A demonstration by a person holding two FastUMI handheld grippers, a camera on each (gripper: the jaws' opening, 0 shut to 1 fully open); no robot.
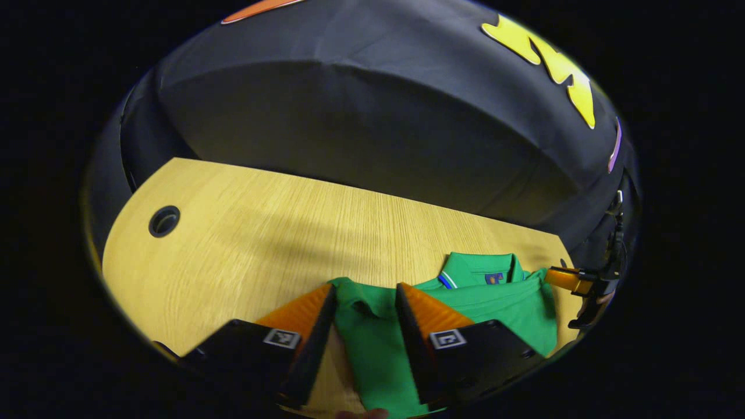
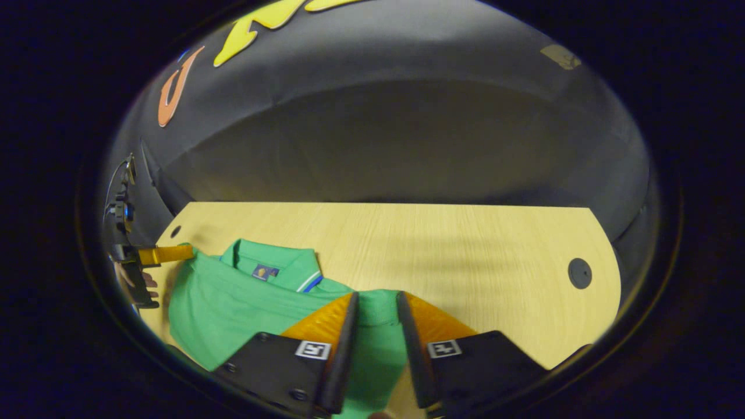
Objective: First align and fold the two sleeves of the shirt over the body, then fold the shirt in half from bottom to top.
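On the wooden table (image 2: 442,244) your green shirt (image 1: 495,302) lies limp; left gripper (image 1: 365,298) and right gripper (image 2: 377,304) straddle its sleeves, jaws apart. Pinch each soft cuff edge firmly.

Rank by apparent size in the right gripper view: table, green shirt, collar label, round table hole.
1. table
2. green shirt
3. round table hole and collar label: too alike to rank.
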